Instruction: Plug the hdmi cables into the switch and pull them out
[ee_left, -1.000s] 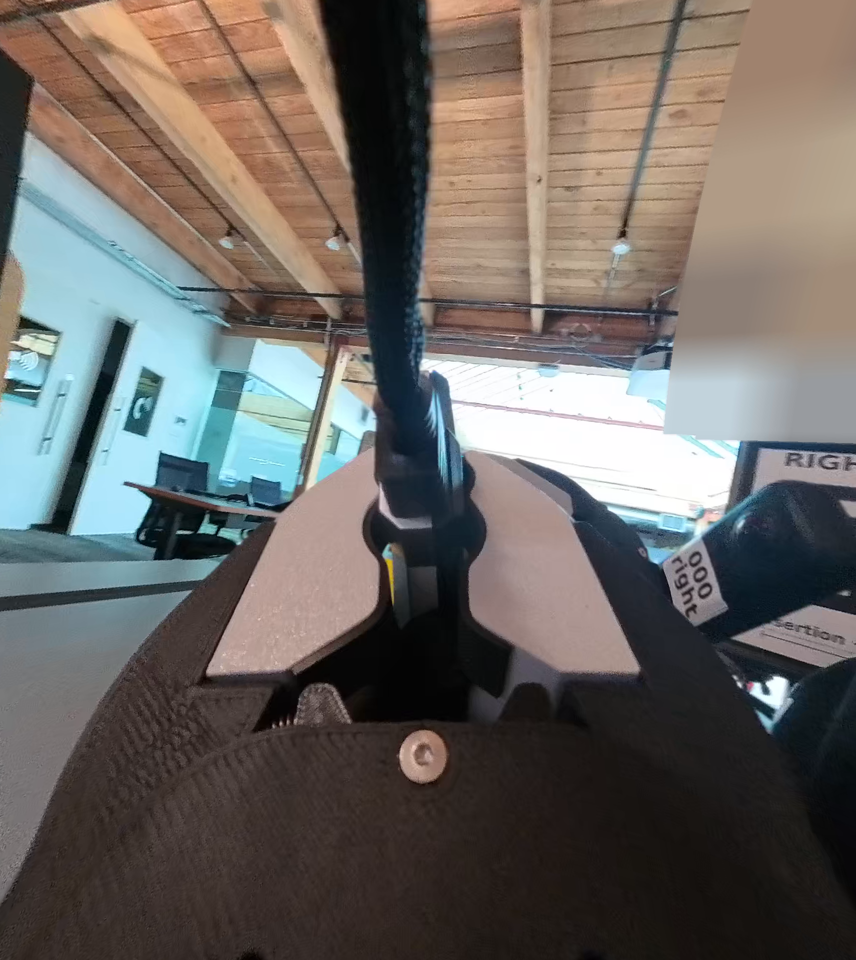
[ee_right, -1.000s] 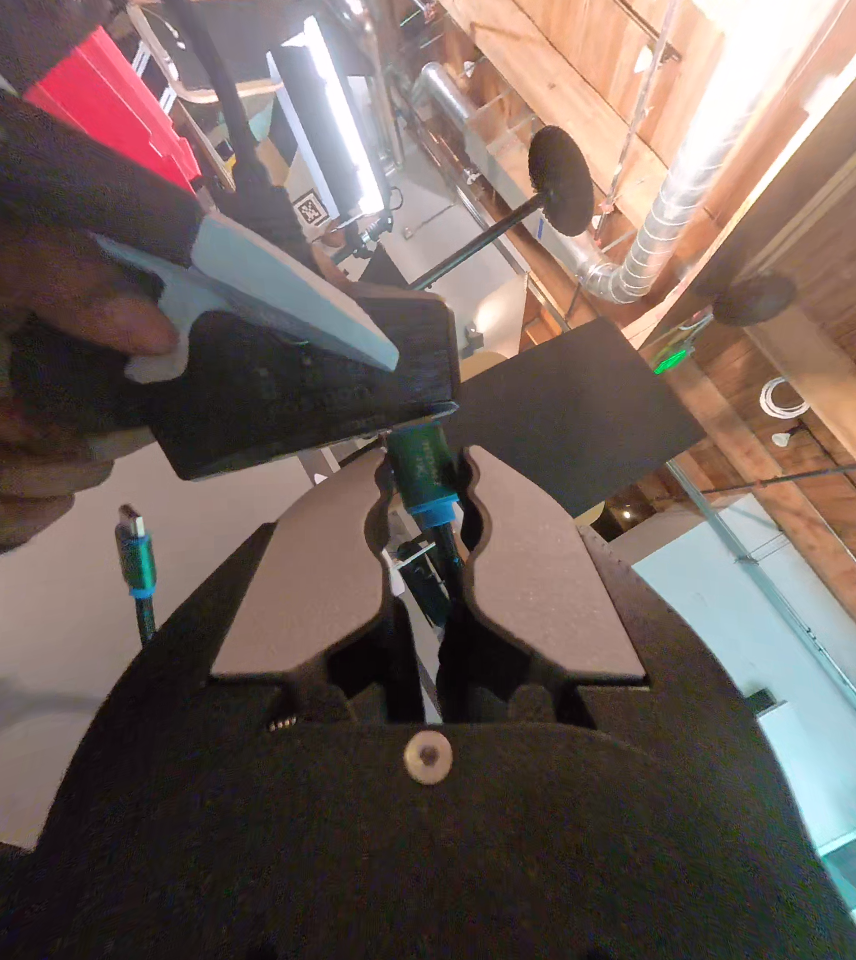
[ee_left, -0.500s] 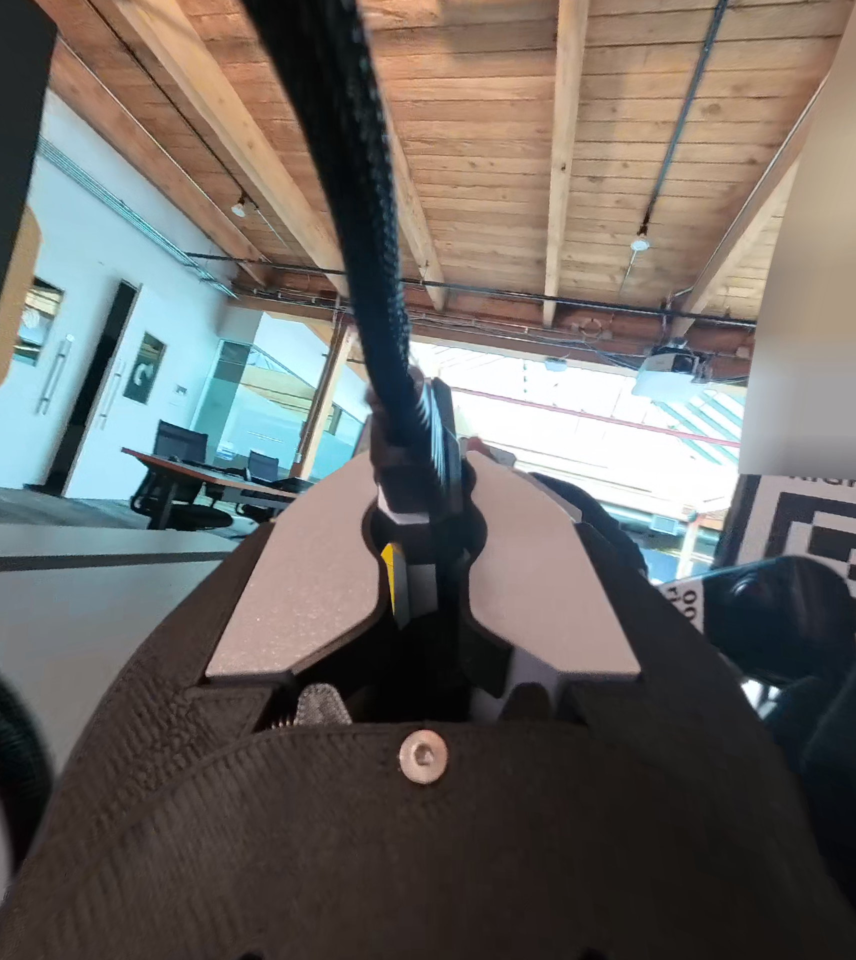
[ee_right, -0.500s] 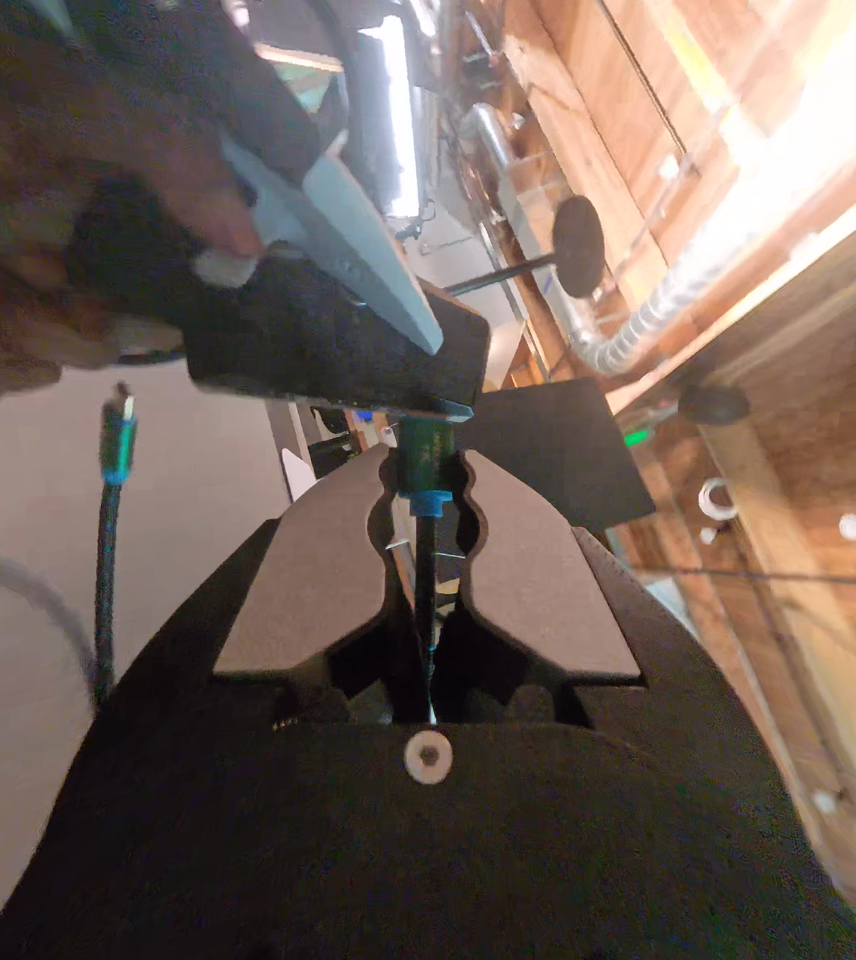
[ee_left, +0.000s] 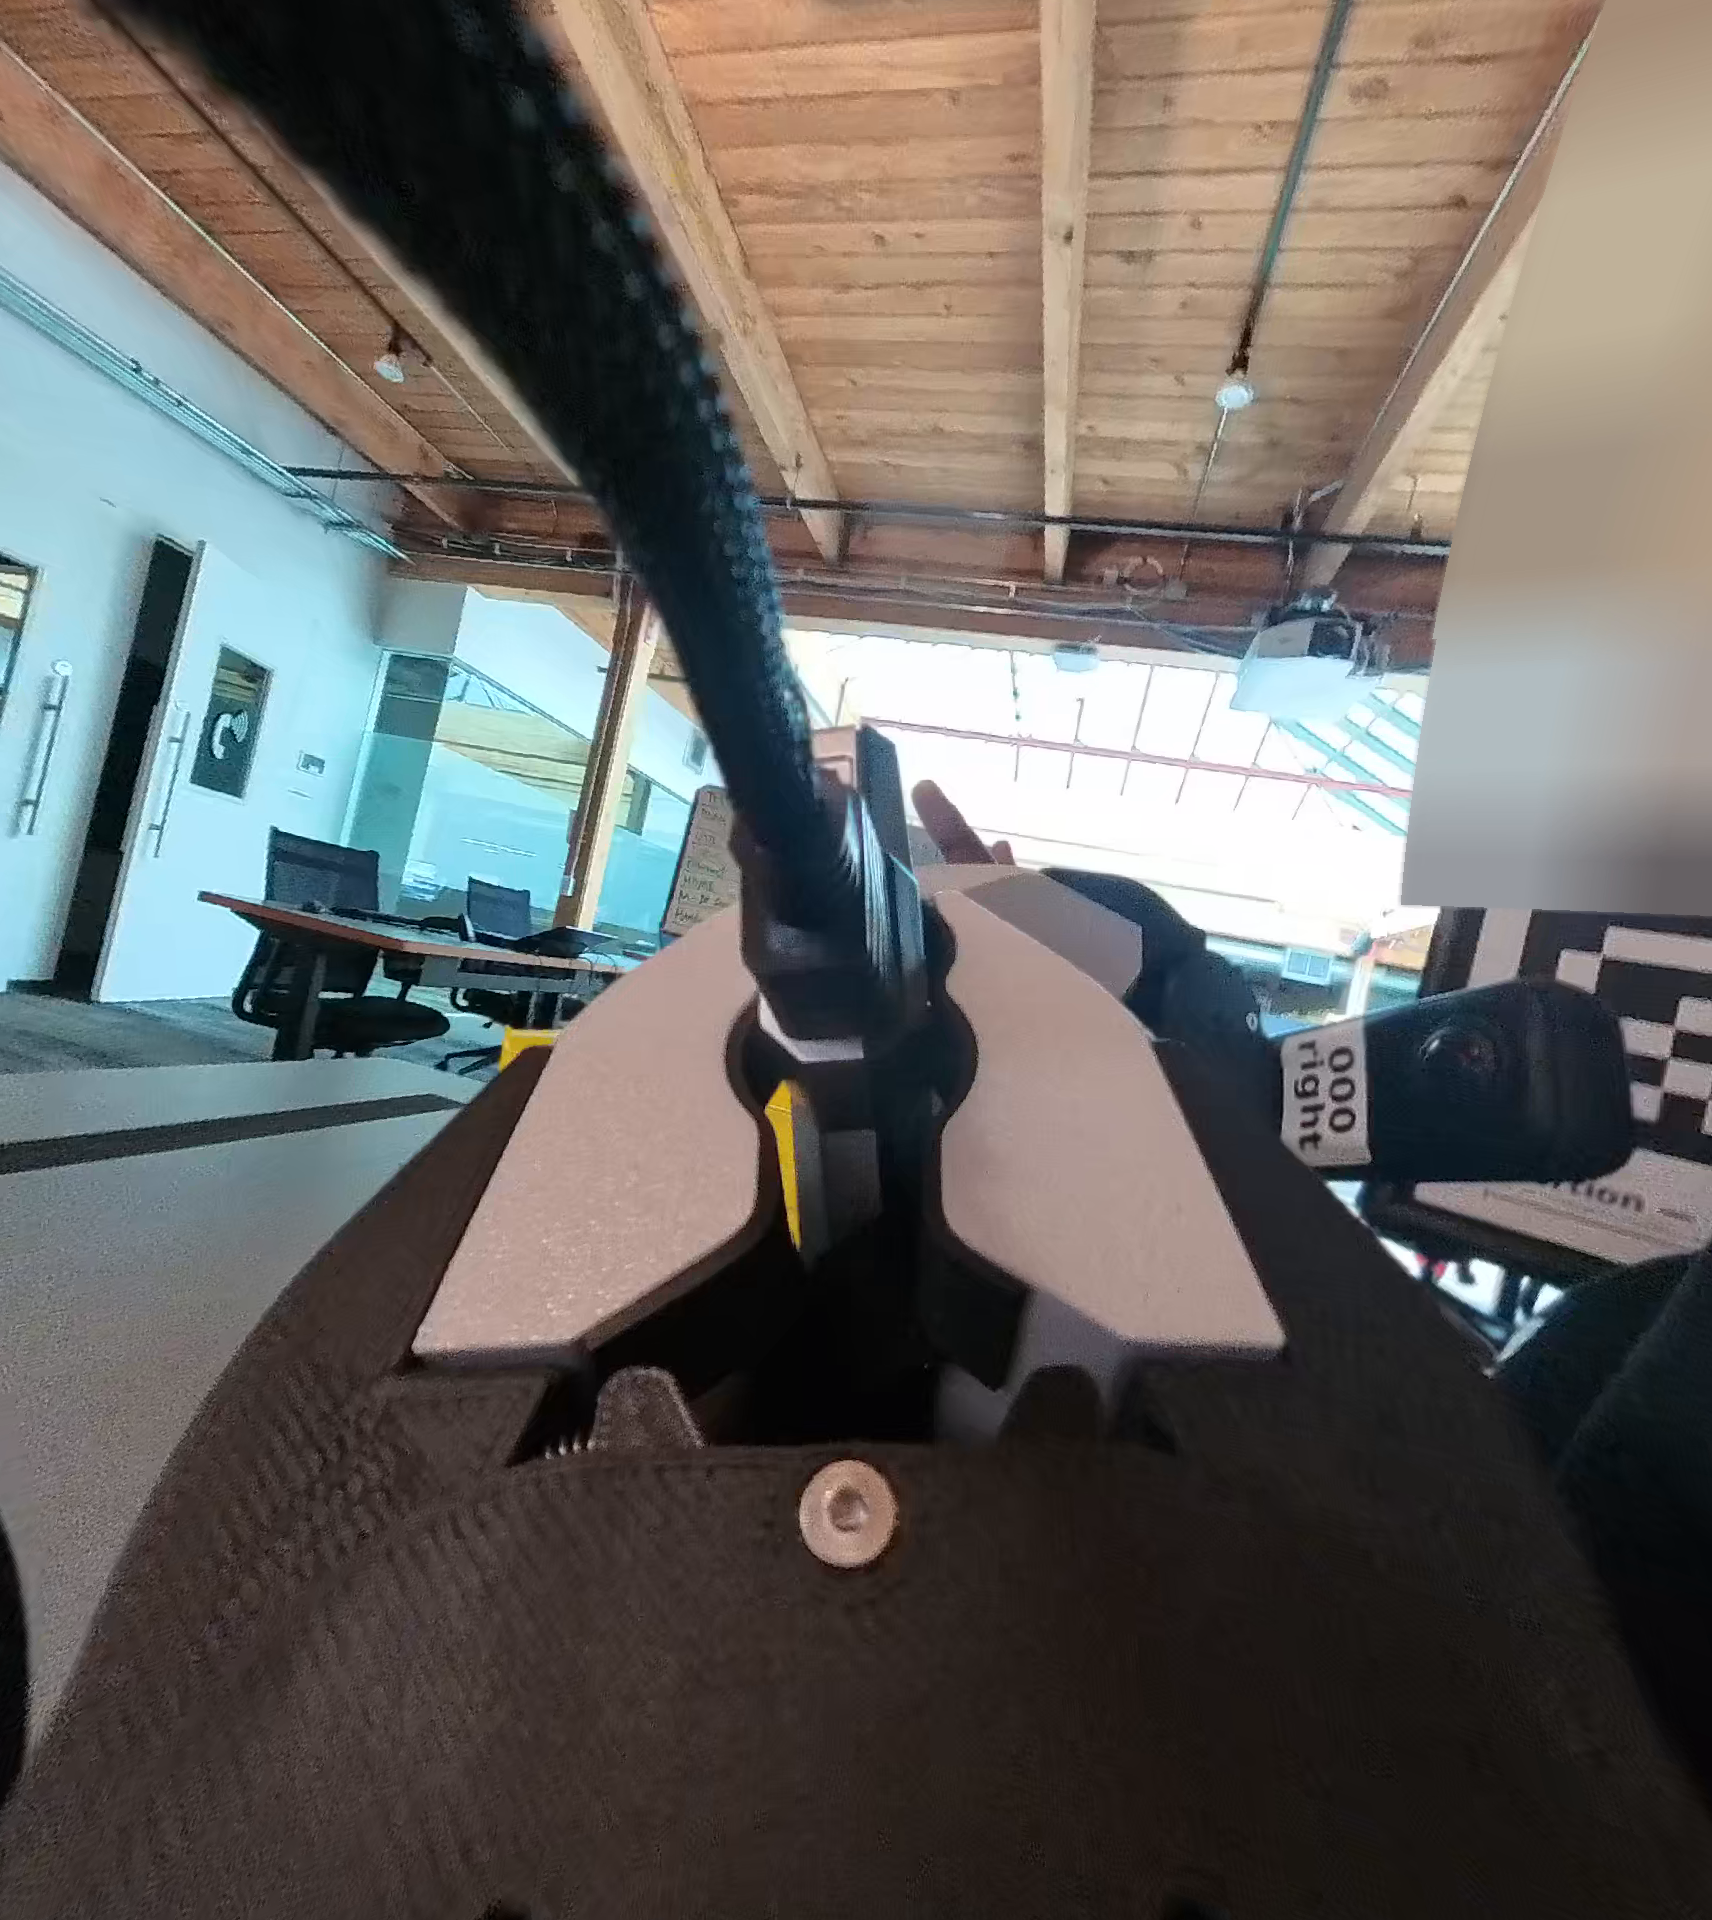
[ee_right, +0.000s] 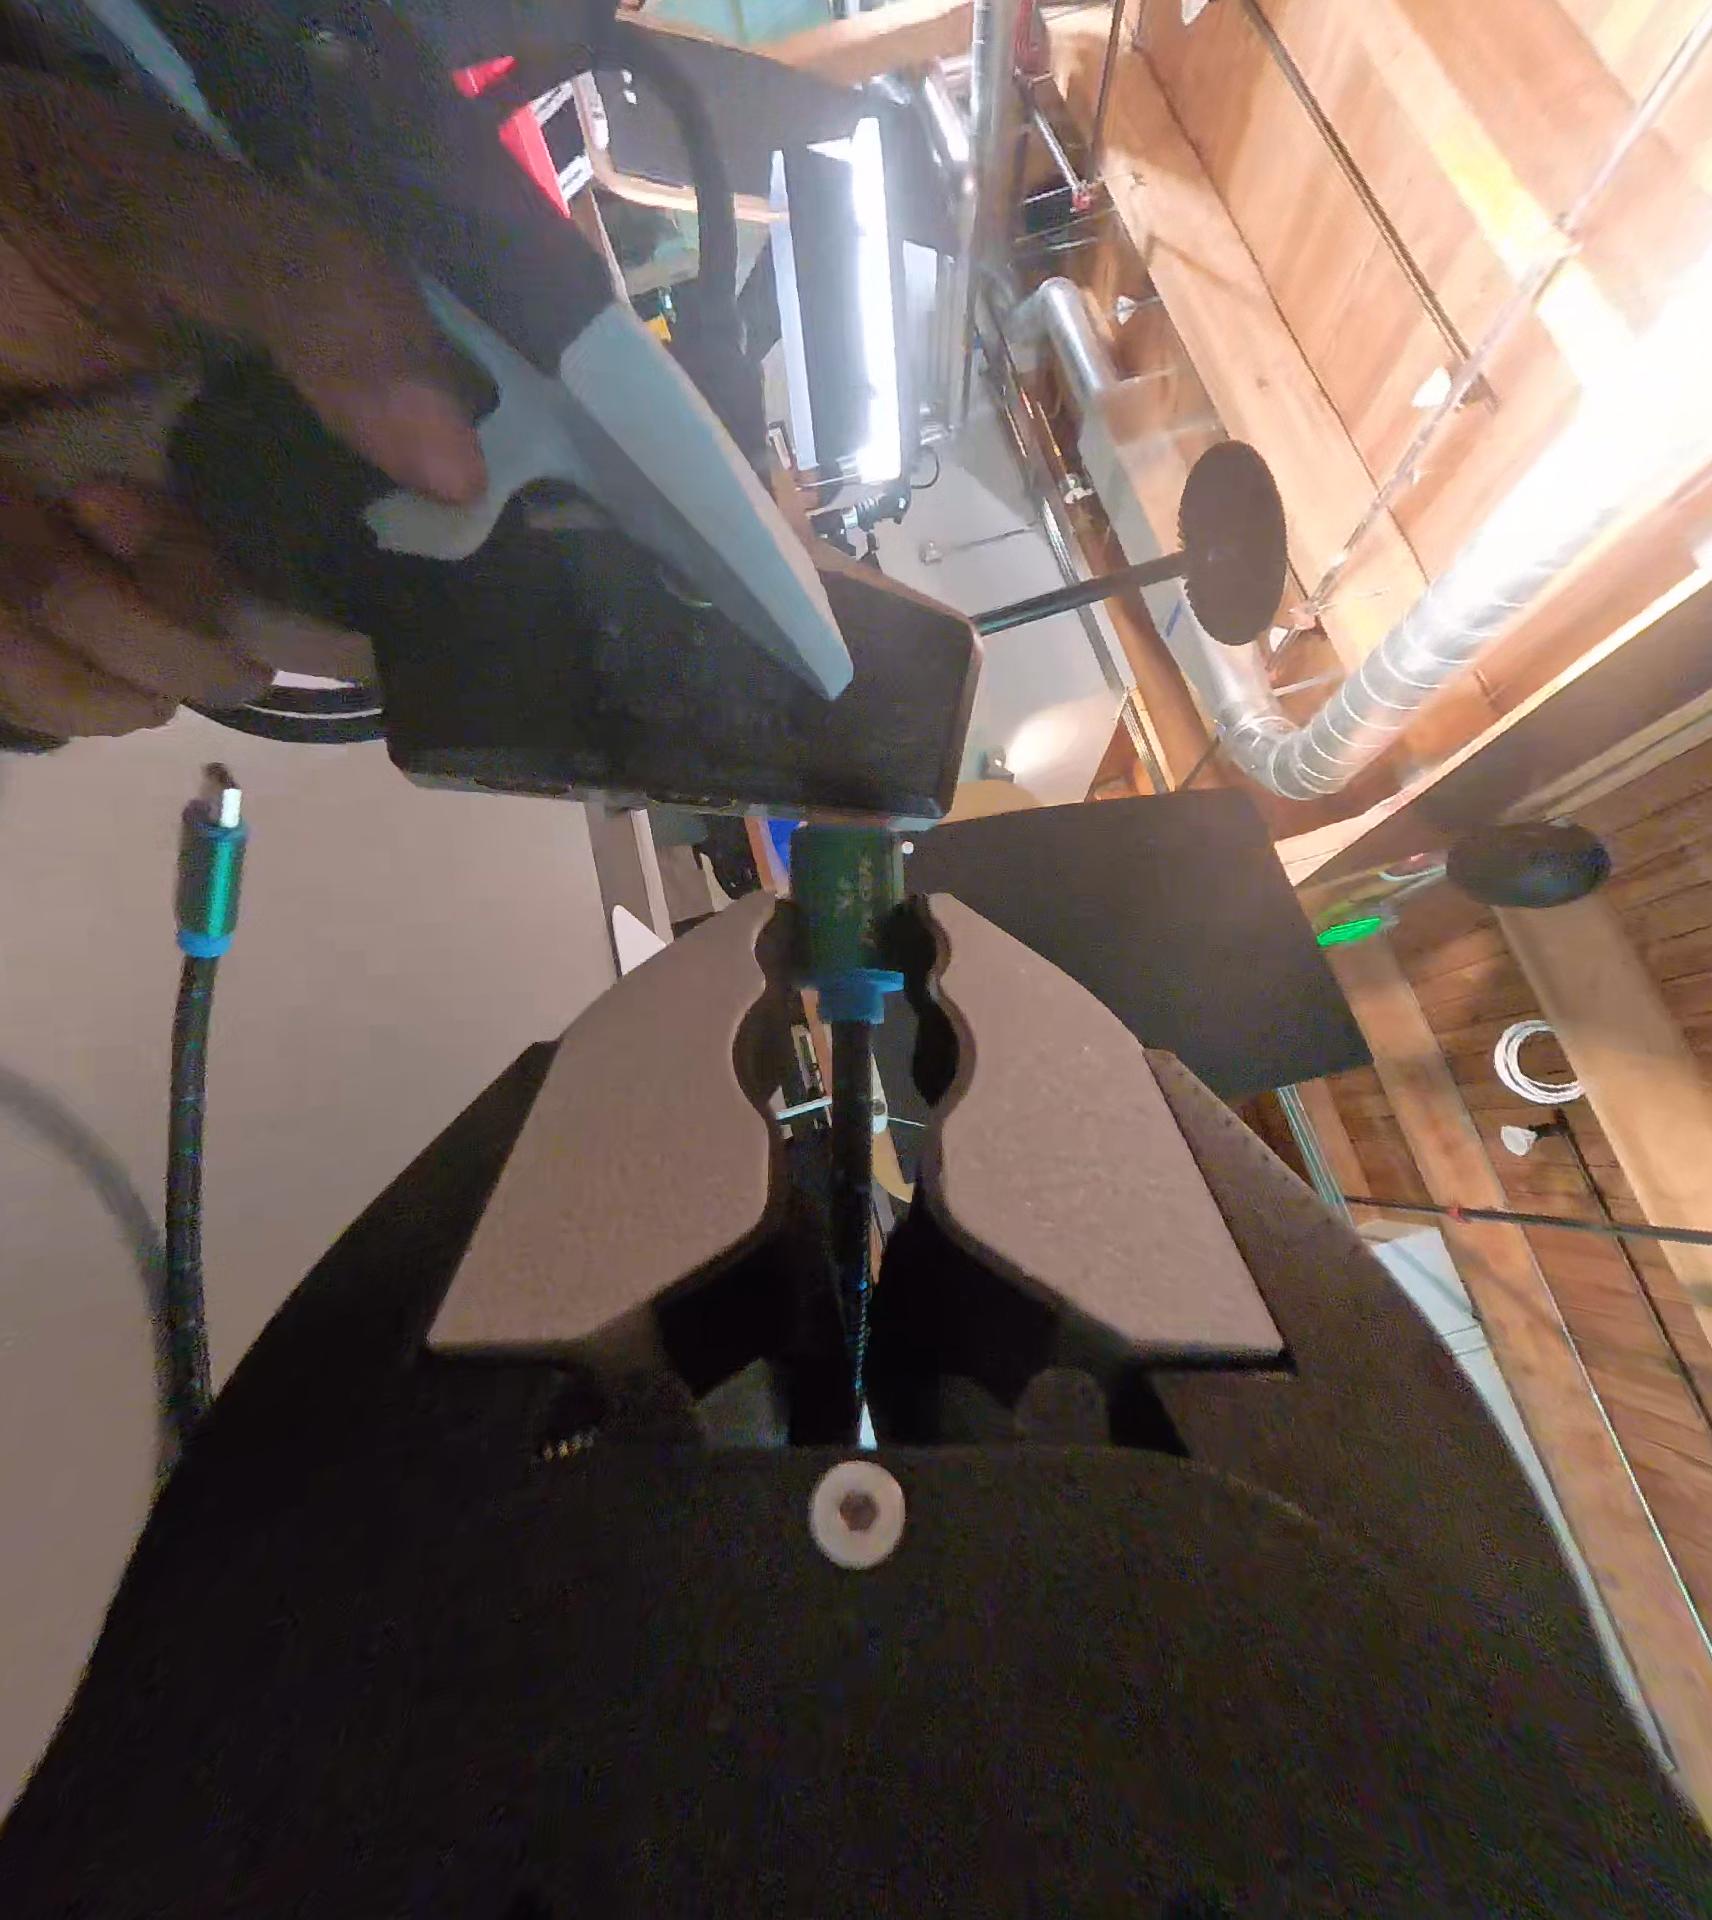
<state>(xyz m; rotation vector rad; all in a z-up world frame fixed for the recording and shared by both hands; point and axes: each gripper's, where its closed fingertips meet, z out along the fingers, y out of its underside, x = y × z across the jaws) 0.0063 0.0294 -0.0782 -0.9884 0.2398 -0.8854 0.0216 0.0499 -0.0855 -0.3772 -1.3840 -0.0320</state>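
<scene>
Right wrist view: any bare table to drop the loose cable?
Bare grey tabletop lies between the loose green-blue plug and the right claw. Crowded above: the left claw grips the black switch box, with the right claw's green plug at its port edge.

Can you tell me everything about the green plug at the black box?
The green plug is a shiny dark-green metal-looking connector with a blue collar at its base and a black braided cord behind it. It points straight at the black box, its tip at the box's edge. The right gripper pinches it between grey fingers.
</scene>
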